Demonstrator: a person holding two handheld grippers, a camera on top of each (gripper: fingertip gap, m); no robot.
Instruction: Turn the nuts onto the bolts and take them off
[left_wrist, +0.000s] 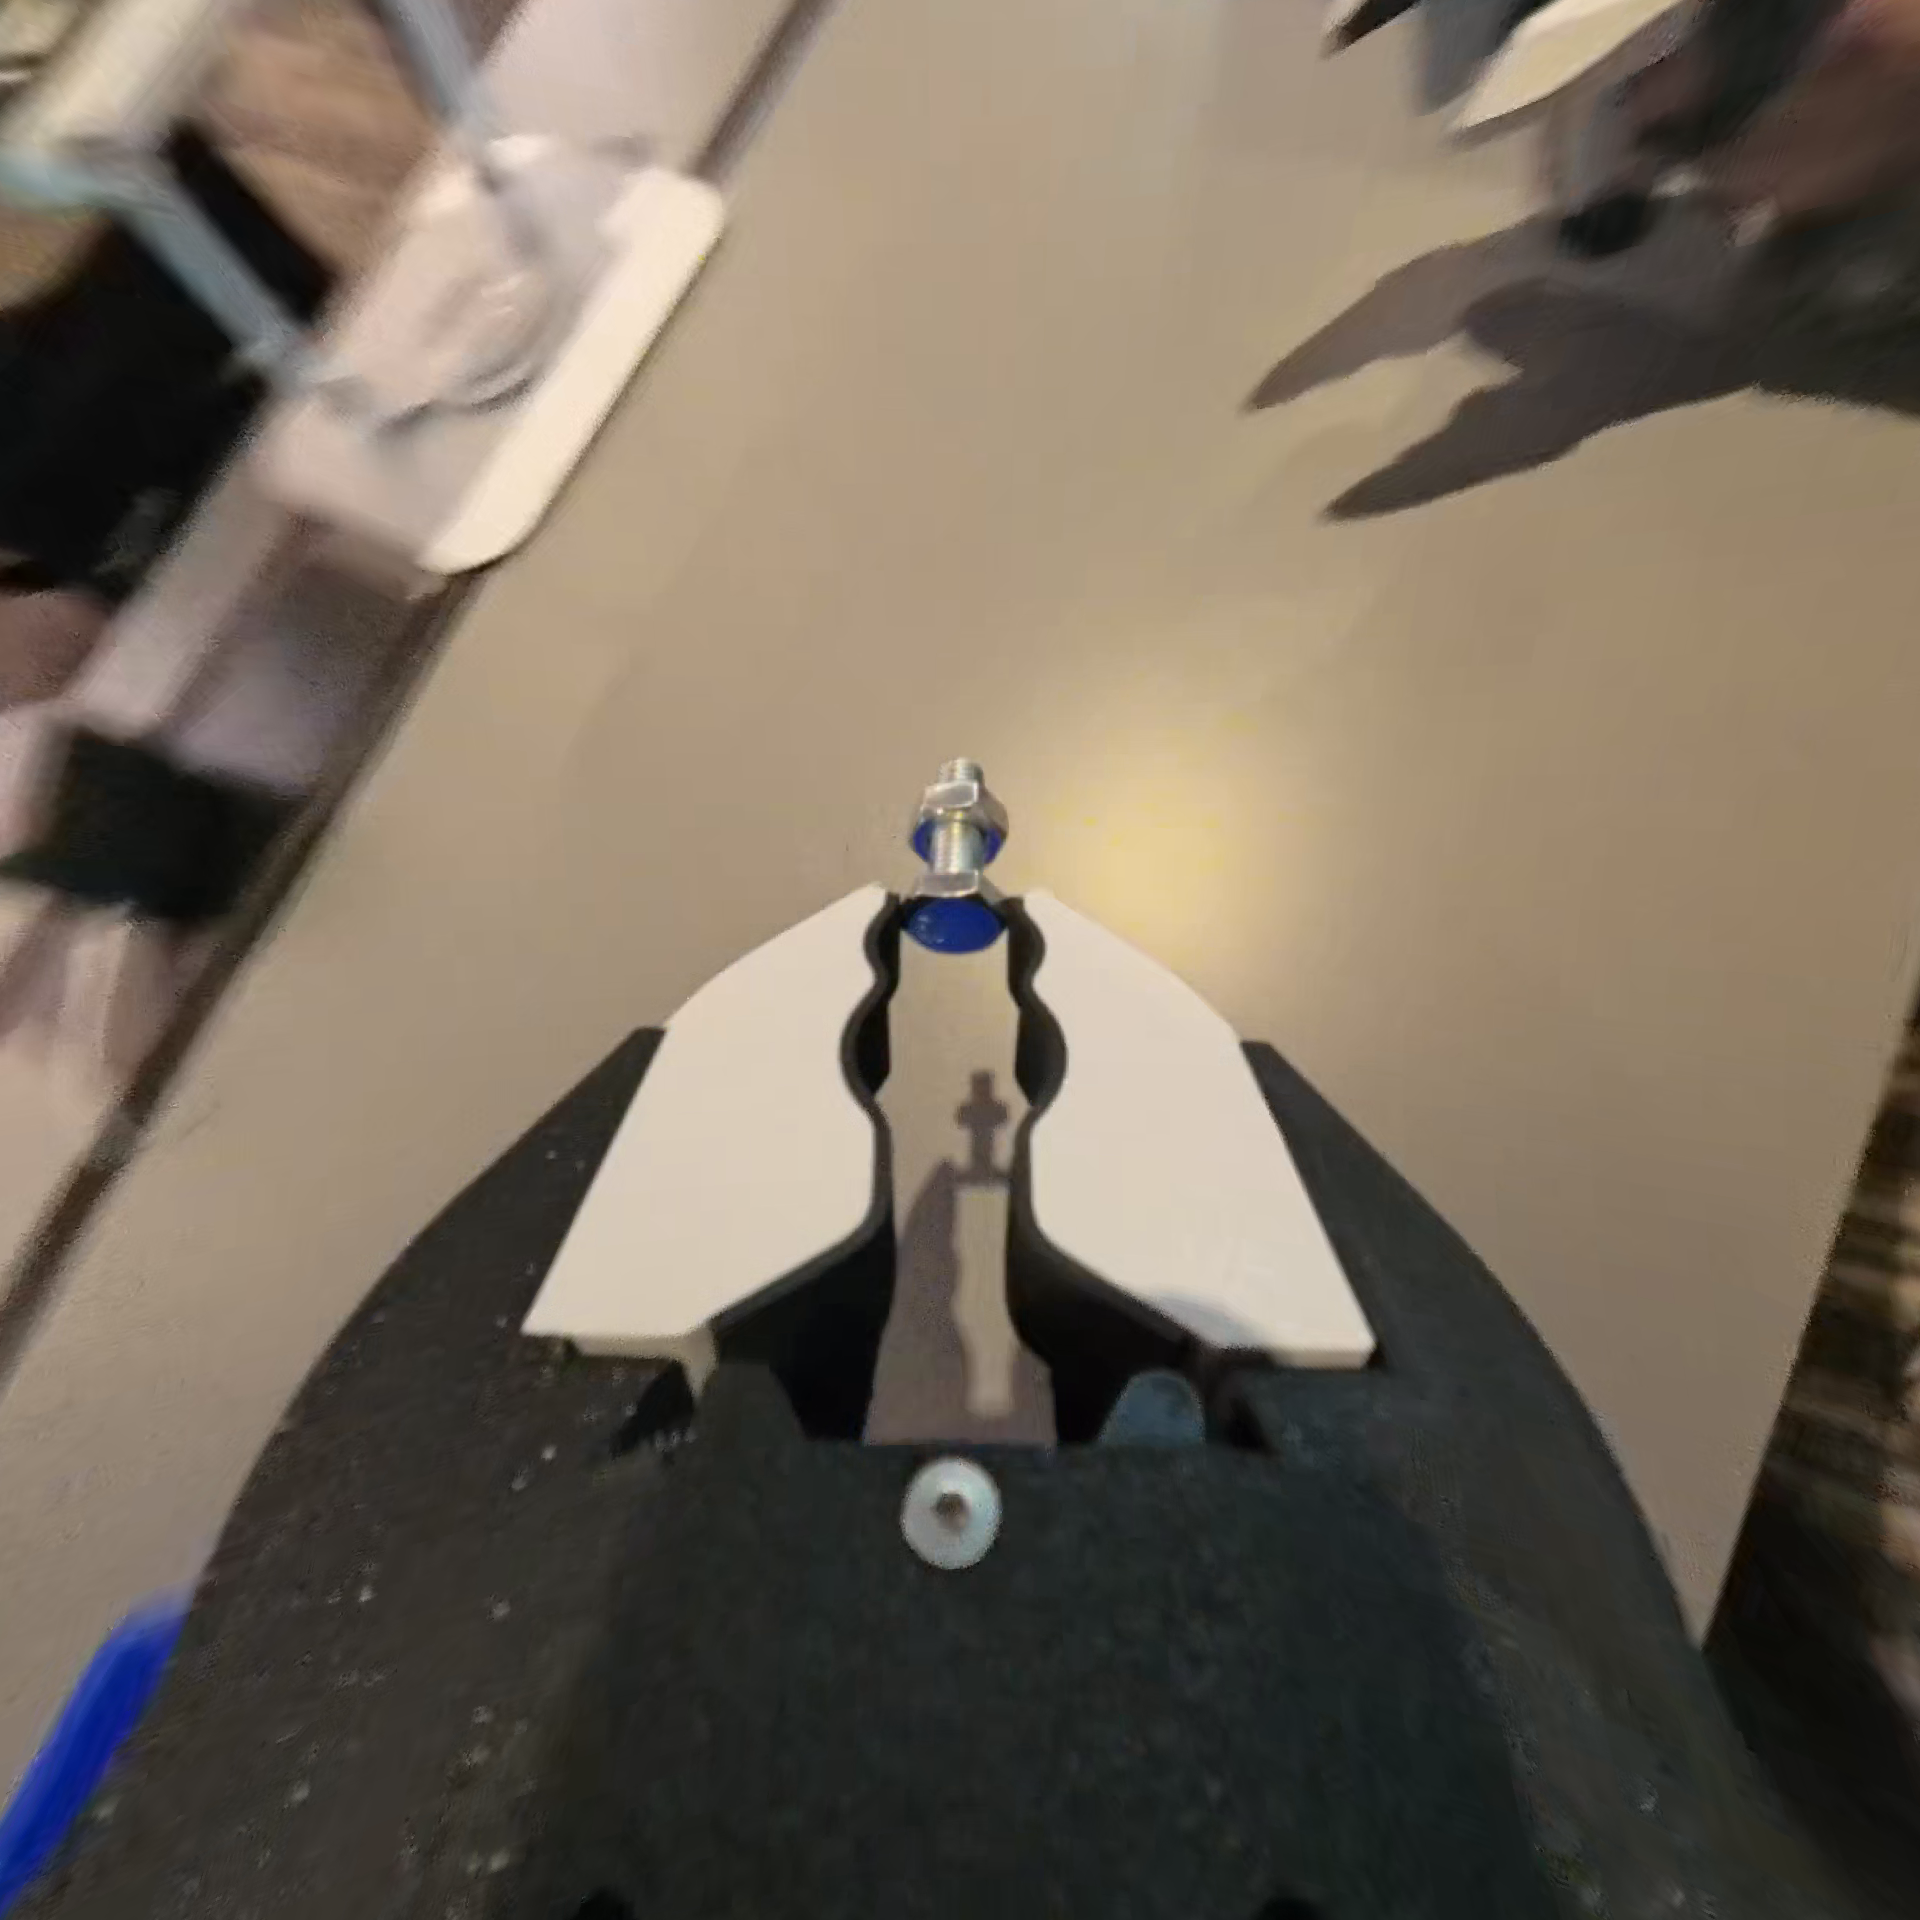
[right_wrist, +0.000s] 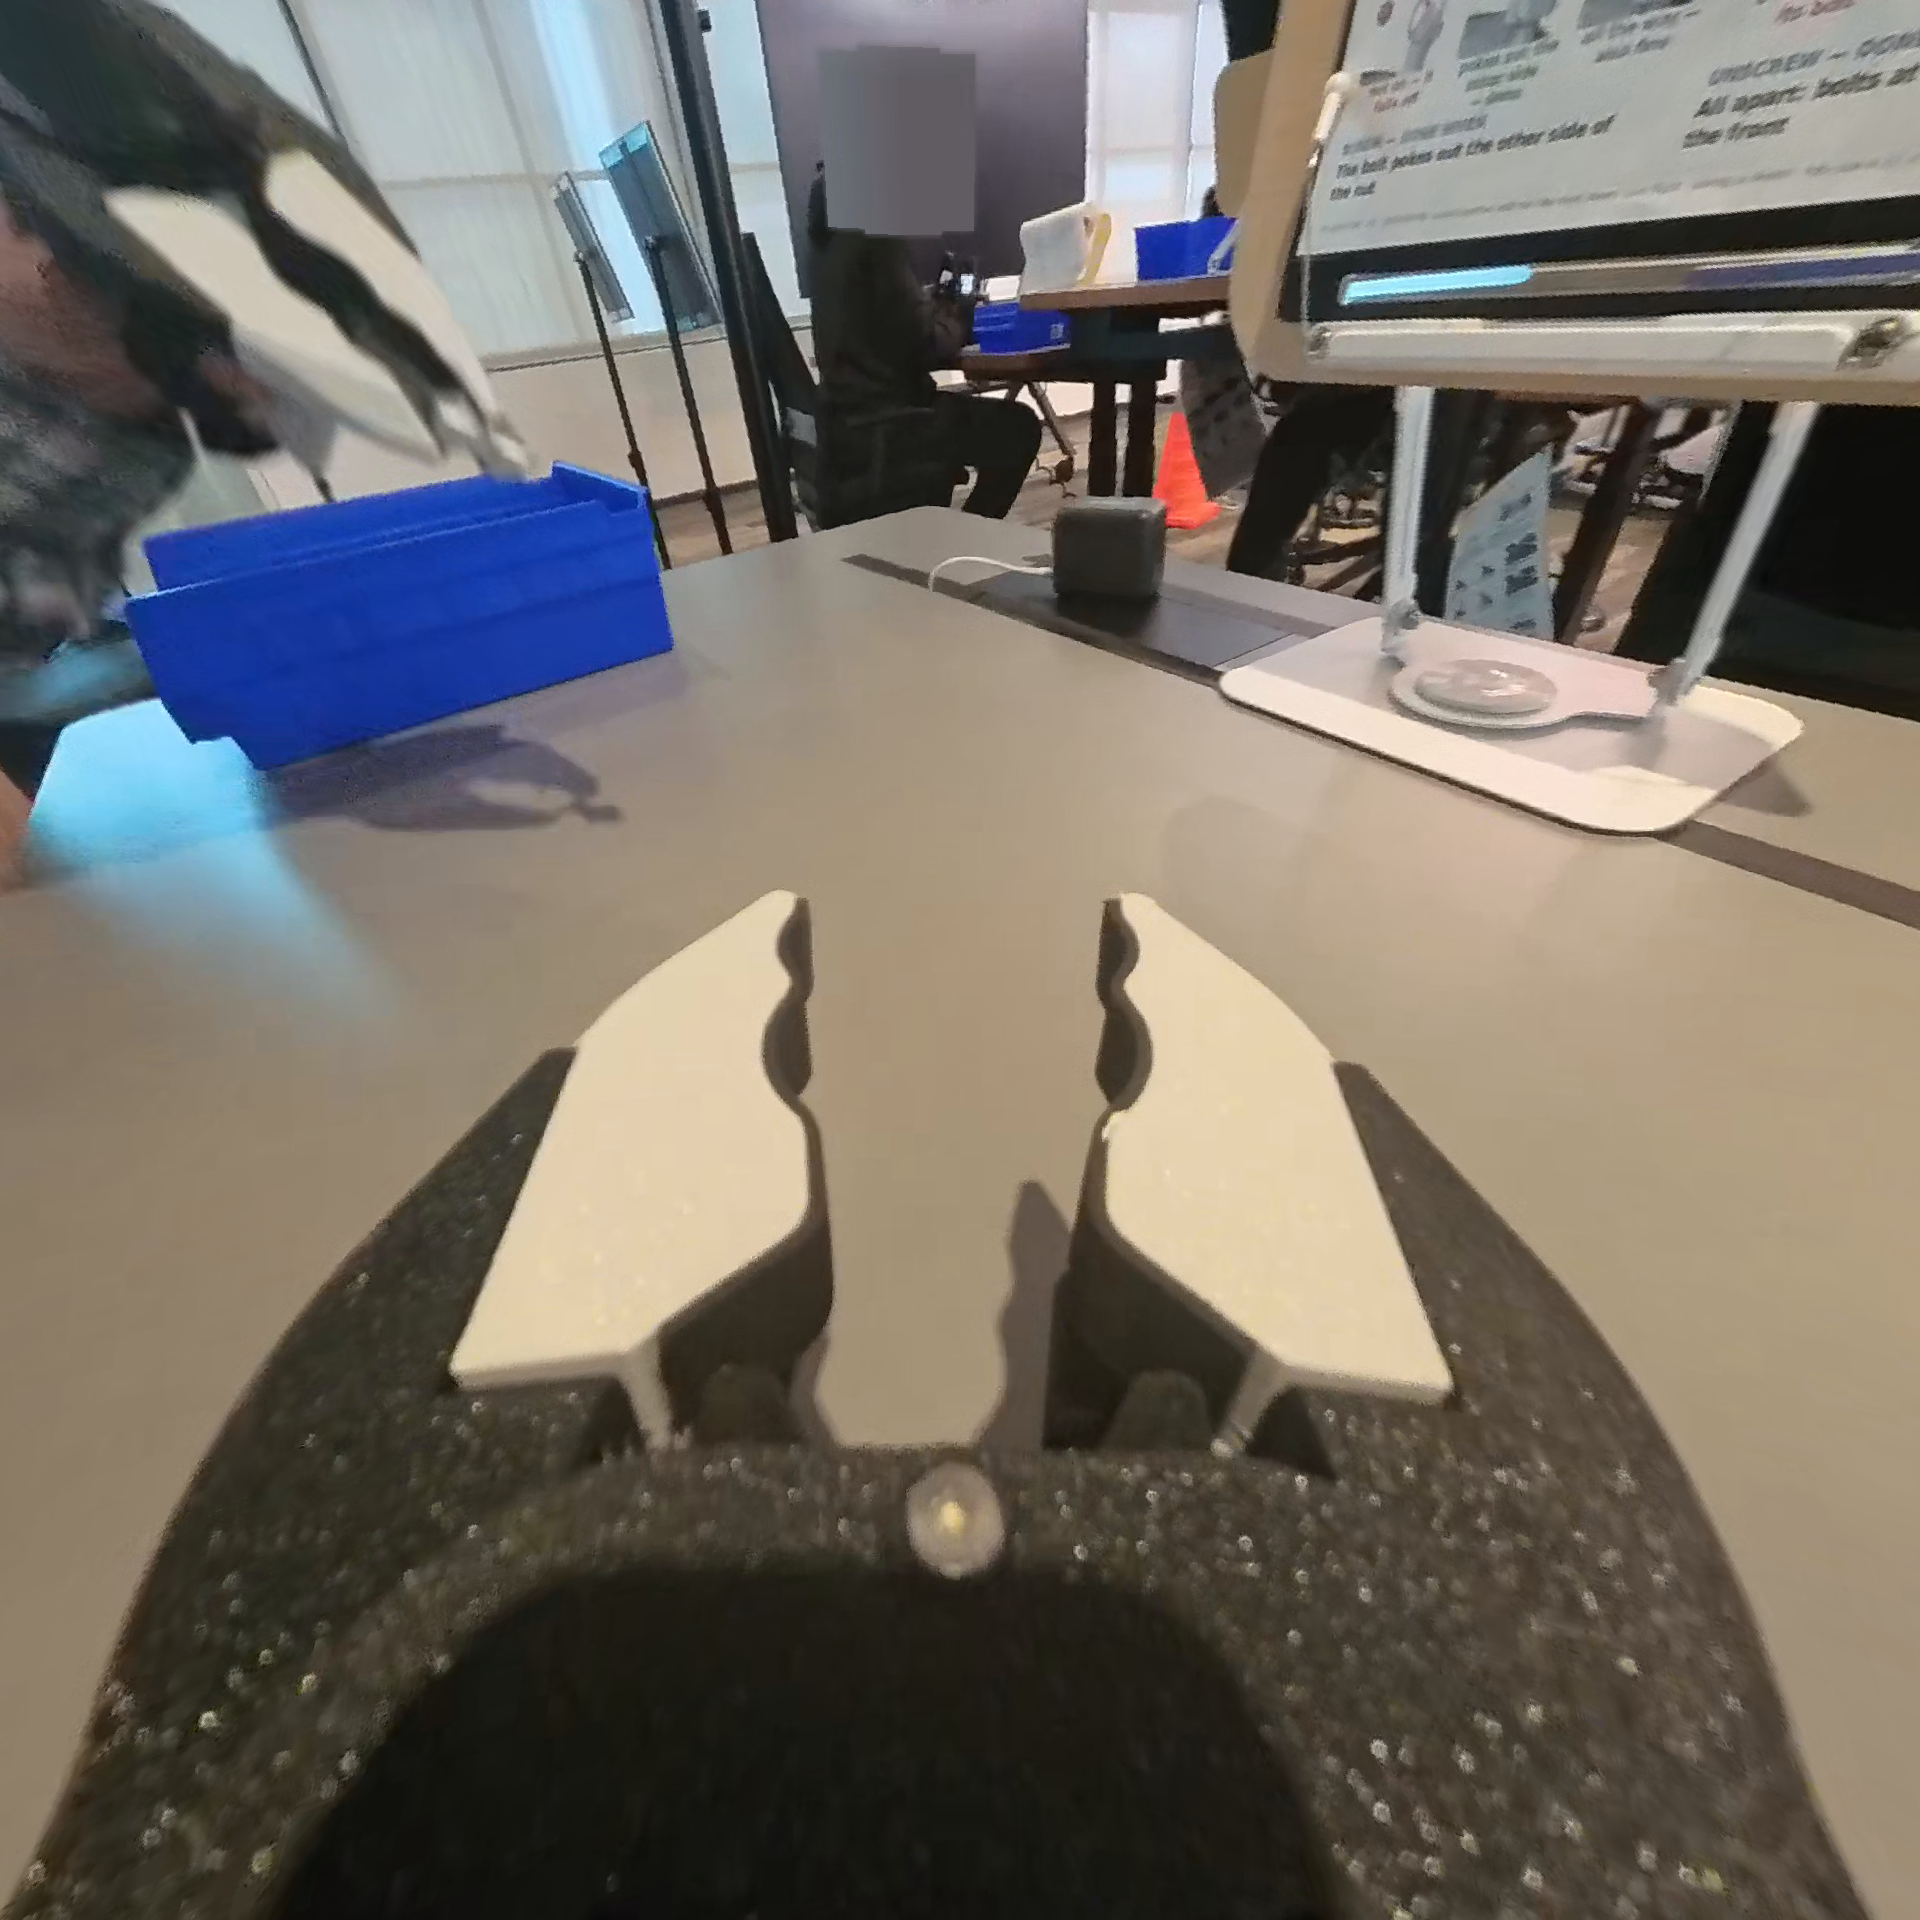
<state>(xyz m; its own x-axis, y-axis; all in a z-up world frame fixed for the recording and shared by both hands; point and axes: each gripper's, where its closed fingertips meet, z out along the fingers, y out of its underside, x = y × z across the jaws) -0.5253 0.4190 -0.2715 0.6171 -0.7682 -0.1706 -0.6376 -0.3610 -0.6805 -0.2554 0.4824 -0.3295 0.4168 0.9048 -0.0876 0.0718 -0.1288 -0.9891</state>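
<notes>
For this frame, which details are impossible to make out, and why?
- Blue plastic bin, right wrist view: contents hidden behind its wall.
- Left gripper, right wrist view: motion-blurred, its grip unreadable there.
- Silver bolt with nut, left wrist view: head partly covered by the fingertips; thread engagement too small.

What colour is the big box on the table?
The box is bright blue, clearest in the right wrist view.

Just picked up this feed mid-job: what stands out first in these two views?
In the left wrist view, the left gripper pinches a bolt by its blue-marked head, a nut threaded near the tip, above the table. In the right view, the right gripper is open and empty, with a blue bin at far left.
</notes>
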